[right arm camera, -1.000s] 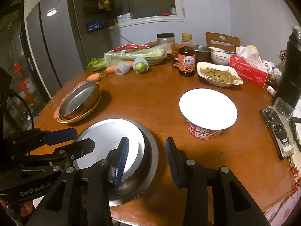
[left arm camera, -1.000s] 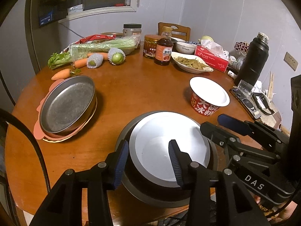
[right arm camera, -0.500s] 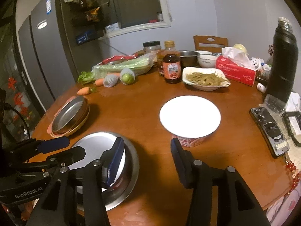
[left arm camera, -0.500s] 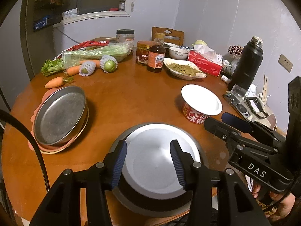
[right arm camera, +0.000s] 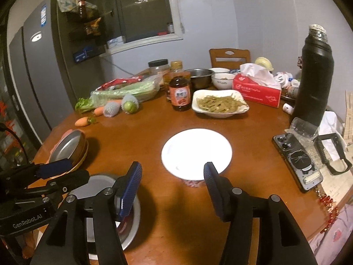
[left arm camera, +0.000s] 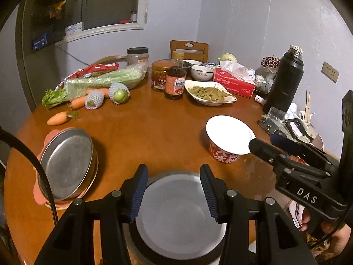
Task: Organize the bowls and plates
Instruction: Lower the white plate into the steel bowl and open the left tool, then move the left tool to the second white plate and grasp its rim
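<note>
A white plate lies inside a grey metal bowl at the table's near edge. My left gripper hovers just above them, open, with nothing between its pads. Further right a red patterned bowl stands with another white plate lying on top. My right gripper is in front of that plate; its jaws are opening and nothing is between them. A shallow metal pan rests on a pink-rimmed stack at the left. Each gripper shows in the other's view: right gripper, left gripper.
A dish of green vegetables, a sauce bottle, jars, a red tissue box and a black flask crowd the back. Carrots and celery lie back left. A phone lies at the right edge.
Both grippers drew back and rose from the plate in the metal bowl. The right gripper's jaws spread wider and its view swung toward the covered red bowl.
</note>
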`<act>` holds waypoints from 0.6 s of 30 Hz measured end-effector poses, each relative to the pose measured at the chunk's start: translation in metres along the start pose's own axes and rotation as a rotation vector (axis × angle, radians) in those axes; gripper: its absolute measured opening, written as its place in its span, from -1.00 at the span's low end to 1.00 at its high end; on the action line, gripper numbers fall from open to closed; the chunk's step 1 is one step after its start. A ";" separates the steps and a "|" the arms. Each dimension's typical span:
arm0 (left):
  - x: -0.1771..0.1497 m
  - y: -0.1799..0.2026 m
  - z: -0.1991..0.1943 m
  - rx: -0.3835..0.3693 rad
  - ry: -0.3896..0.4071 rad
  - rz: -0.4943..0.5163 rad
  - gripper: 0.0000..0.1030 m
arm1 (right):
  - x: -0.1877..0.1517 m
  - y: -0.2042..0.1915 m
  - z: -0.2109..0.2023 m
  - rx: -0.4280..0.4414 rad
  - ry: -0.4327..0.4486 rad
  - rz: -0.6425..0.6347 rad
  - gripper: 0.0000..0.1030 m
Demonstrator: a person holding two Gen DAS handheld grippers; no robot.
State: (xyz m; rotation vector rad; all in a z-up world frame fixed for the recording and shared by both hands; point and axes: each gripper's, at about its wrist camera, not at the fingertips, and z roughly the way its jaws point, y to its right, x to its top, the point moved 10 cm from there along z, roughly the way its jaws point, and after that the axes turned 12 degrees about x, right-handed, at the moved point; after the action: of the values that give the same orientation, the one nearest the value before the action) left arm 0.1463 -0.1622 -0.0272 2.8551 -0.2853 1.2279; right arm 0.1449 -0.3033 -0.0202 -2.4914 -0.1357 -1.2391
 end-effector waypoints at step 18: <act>0.039 0.027 0.030 -0.057 -0.020 0.074 -0.02 | 0.024 0.056 0.000 -0.125 0.029 0.080 0.20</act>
State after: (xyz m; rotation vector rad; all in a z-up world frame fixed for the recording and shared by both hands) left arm 0.1895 -0.1979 -0.0217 2.8340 -0.4228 1.1827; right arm 0.1725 -0.3577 -0.0166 -2.5557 0.0494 -1.2866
